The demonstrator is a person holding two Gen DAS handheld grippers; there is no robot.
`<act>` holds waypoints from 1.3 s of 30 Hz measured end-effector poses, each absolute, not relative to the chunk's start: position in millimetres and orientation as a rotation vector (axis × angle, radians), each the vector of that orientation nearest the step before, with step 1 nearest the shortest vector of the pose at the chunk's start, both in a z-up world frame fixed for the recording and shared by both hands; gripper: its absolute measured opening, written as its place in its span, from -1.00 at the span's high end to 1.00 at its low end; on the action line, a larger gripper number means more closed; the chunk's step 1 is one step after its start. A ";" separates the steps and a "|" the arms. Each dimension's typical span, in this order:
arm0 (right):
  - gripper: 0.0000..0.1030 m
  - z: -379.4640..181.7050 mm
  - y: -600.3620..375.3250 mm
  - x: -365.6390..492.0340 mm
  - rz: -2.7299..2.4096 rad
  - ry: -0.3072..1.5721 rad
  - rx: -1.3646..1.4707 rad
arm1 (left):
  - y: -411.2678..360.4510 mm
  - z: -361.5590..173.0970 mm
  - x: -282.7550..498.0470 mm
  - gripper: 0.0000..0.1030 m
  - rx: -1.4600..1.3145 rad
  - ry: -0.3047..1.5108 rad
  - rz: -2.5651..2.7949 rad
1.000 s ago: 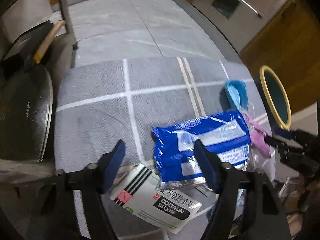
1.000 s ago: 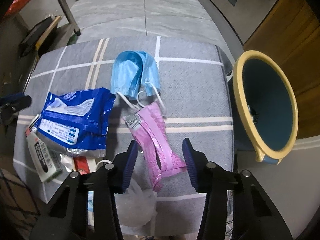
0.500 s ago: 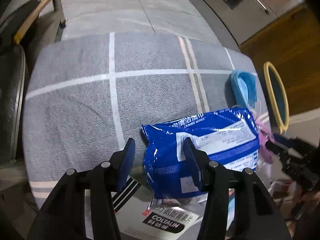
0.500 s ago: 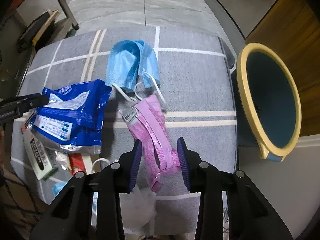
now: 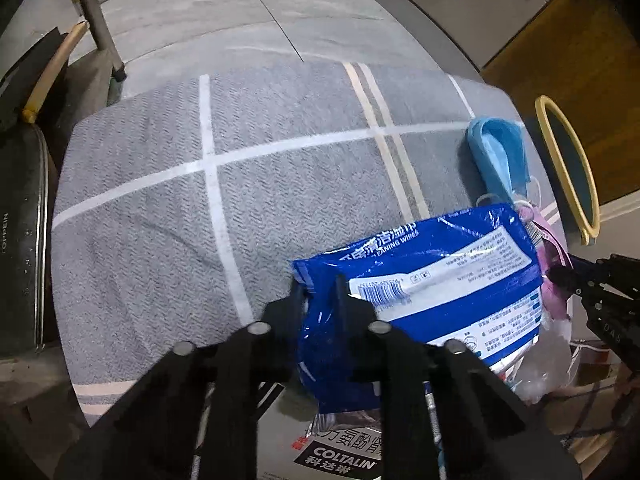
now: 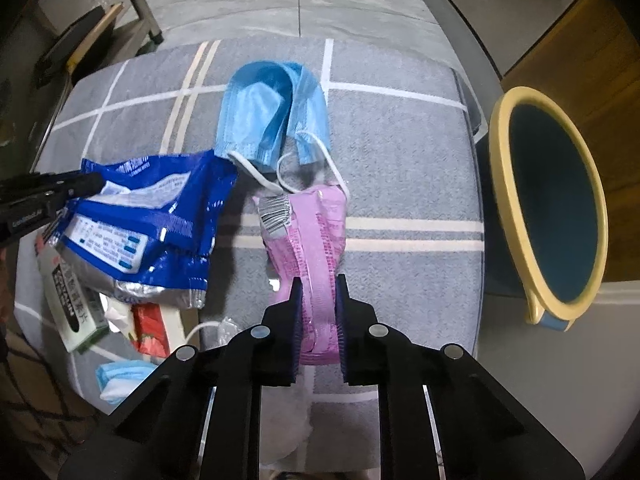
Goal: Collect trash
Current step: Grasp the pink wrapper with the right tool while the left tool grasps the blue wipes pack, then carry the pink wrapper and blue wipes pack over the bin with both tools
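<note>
The left tongs (image 5: 320, 288) are closed to a narrow gap on the near left corner of the blue wipes packet (image 5: 424, 292), which lies on the grey striped counter (image 5: 160, 208) with its long axis running left to right across the left wrist view, printed label up. The right tongs (image 6: 318, 300) are closed on the near end of the pink wrapper (image 6: 316, 236); its long axis runs straight away from the tongs, barcode end pointing toward the blue face mask (image 6: 272, 116). The mask lies folded just beyond the wrapper, its white ear loops touching the wrapper's far end. The packet lies just left of the wrapper in the right wrist view, its silver edge resting over a white medicine box (image 6: 74, 308) and beside a red-and-white carton (image 6: 152, 328). A second folded mask (image 6: 120, 380) sits at the near left counter edge. A yellow-rimmed bin (image 6: 516, 208) stands off the right edge of the counter, its opening facing up, with bare counter between it and the wrapper.
</note>
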State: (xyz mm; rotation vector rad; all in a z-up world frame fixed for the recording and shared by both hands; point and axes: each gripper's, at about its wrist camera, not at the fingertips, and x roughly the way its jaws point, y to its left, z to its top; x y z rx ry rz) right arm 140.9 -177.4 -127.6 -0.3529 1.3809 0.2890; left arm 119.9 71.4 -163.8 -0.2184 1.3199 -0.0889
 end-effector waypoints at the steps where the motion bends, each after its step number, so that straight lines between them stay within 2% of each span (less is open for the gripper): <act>1: 0.72 -126.5 -177.7 142.0 0.290 1.377 -0.350 | 71.1 -159.2 119.2 0.84 -0.208 1.305 -0.090; 11: 0.73 -78.4 -194.3 146.9 0.304 1.220 -0.244 | 46.5 -82.8 101.6 0.85 -0.126 1.078 -0.177; 20: 0.74 -53.6 -216.6 153.6 0.285 1.143 -0.143 | -0.3 -17.2 74.1 0.85 0.060 0.906 -0.283; 33: 0.74 -24.8 -248.3 161.2 0.232 1.046 -0.038 | -23.5 57.7 57.5 0.86 0.109 0.702 -0.288; 39: 0.74 -13.2 -269.4 170.8 0.159 0.994 -0.039 | -38.0 75.1 69.2 0.86 0.127 0.655 -0.295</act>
